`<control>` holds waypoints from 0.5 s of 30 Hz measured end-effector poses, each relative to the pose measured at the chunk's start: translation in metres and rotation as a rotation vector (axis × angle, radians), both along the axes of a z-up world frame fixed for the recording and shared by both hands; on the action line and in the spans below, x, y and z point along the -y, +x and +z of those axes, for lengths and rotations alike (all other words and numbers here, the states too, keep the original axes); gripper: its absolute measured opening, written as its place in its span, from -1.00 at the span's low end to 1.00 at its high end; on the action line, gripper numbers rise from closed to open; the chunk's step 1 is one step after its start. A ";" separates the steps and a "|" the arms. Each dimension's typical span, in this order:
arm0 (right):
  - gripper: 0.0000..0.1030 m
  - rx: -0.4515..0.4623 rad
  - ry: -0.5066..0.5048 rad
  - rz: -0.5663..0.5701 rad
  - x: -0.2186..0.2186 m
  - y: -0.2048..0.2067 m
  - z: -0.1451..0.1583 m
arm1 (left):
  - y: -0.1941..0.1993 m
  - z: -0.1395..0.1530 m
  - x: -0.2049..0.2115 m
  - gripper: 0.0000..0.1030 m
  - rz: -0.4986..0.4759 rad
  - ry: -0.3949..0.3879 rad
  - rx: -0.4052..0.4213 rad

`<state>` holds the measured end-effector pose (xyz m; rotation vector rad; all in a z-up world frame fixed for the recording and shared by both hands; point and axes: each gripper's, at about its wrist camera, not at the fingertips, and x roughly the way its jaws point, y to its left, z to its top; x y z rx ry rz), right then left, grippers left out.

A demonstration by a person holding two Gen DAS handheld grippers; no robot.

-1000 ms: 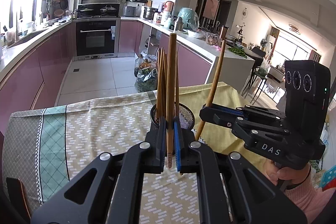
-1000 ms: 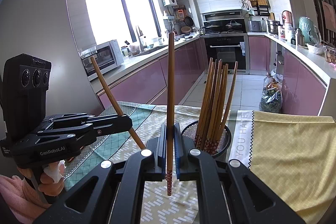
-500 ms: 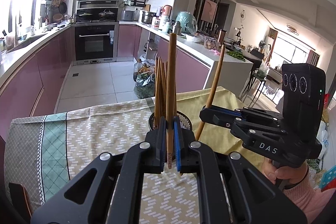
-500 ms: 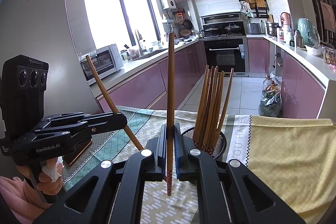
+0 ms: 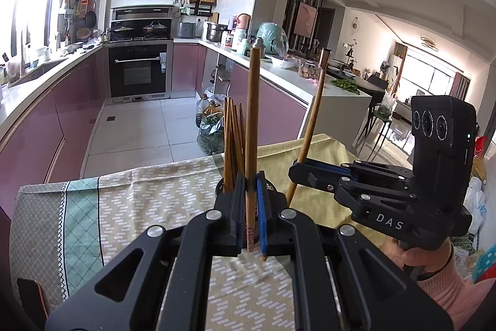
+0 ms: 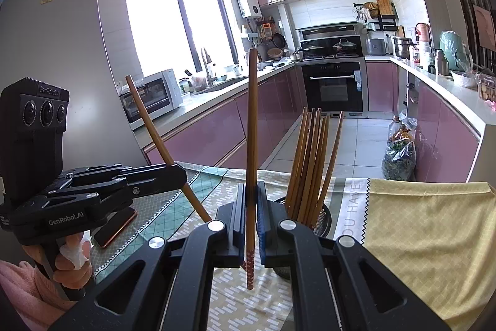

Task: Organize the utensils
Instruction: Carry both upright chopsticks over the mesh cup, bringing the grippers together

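In the left wrist view my left gripper (image 5: 249, 207) is shut on one upright wooden chopstick (image 5: 252, 129), just in front of a black mesh holder (image 5: 221, 186) with several chopsticks (image 5: 232, 138) standing in it. My right gripper (image 5: 297, 172) reaches in from the right, shut on a second, tilted chopstick (image 5: 311, 126). In the right wrist view the right gripper (image 6: 251, 216) clamps its chopstick (image 6: 251, 129) upright, left of the holder (image 6: 324, 216). The left gripper (image 6: 176, 172) is at the left with its slanted chopstick (image 6: 155, 126).
The table wears a patterned cloth (image 5: 155, 207) with a yellow section (image 6: 434, 231) on the right. A phone (image 6: 114, 225) lies near the left gripper. A person's hands in pink sleeves (image 5: 446, 290) hold the grippers. Beyond the table's far edge lie the kitchen floor and bags (image 6: 398, 160).
Both grippers keep their chopsticks clamped as before. The table and holder sit slightly lower in both views; nothing was let go or picked up.
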<state>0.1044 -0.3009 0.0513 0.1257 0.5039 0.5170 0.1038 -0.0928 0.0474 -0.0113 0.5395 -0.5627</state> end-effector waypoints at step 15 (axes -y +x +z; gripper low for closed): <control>-0.89 0.038 0.011 -0.014 0.005 0.001 0.012 | 0.003 0.012 0.000 -0.85 0.006 -0.024 0.031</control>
